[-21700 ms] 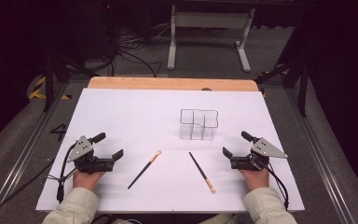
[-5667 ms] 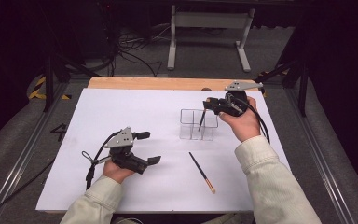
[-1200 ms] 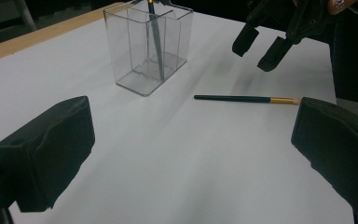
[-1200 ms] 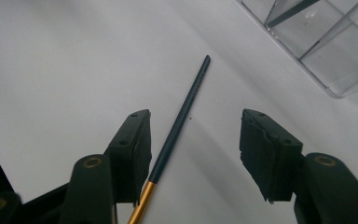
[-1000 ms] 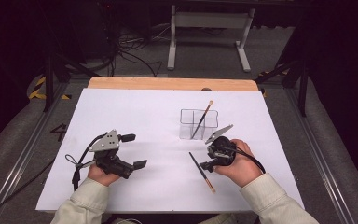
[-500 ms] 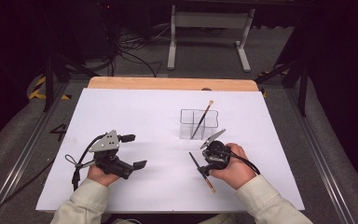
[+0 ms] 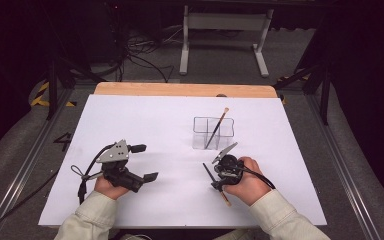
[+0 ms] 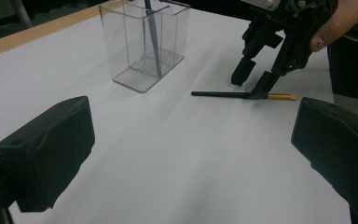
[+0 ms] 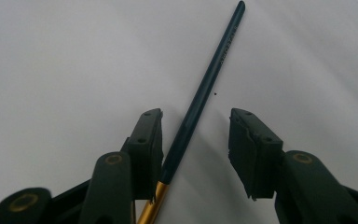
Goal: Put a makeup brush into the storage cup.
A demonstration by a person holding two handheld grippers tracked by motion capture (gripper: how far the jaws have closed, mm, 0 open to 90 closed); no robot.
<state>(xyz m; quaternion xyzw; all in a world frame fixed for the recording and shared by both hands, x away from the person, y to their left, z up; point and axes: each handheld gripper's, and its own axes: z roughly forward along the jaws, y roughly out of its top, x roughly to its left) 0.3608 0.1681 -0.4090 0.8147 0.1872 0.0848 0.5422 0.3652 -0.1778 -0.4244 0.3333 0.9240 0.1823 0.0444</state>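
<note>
A dark-handled brush (image 9: 209, 79) with a gold ferrule lies flat on the white table. My right gripper (image 9: 196, 122) stands open over it, one jaw on each side, the handle nearer the left jaw. In the high view this brush (image 7: 207, 170) lies front right of centre, under the right gripper (image 7: 217, 179). Behind it stands a clear divided container (image 7: 213, 132) with a second brush (image 7: 217, 127) leaning inside. My left gripper (image 7: 144, 162) is held open at the front left with nothing between its jaws. In the left gripper view the right gripper (image 8: 256, 81) straddles the lying brush (image 8: 223, 94).
The white sheet (image 7: 145, 120) covers the table, with a wooden strip (image 7: 180, 90) along the far edge. Dark floor, cables and a metal stand leg (image 7: 185, 40) lie beyond. The clear container (image 8: 144, 44) is the one upright object.
My right gripper has come down and slightly left onto the lying brush, jaws now on both sides of it. The left gripper has stayed put. Earlier, one brush went into the container.
</note>
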